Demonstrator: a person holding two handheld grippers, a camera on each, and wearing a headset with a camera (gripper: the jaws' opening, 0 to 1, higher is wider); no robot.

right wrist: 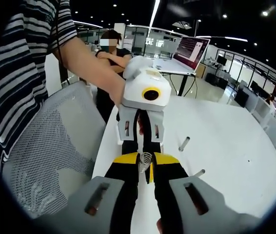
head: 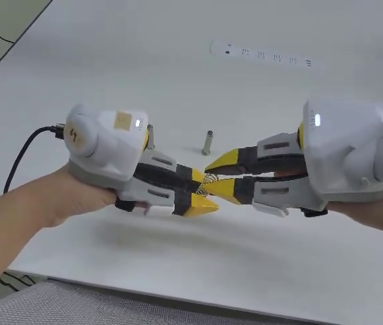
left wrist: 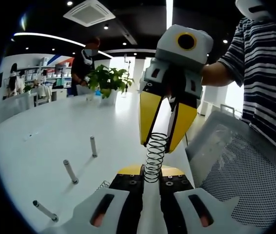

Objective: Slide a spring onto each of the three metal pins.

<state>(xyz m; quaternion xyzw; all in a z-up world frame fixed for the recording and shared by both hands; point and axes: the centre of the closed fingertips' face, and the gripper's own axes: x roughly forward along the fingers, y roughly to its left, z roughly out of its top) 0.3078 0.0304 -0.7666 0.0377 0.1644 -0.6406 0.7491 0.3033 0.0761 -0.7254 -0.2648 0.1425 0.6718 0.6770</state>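
Left hand-held gripper [left wrist: 151,171] is clamping one end of the spring [left wrist: 155,158] | right hand-held gripper [left wrist: 158,145] is pinching the other | spring is lying lengthwise tip to tip, above the counter [head: 178,81] | upright pin [head: 208,143] is standing just beyond both tips

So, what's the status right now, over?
Left gripper and right gripper: jaws of both closed on one spring, held above the table. Three pins bare. Nothing in the way.
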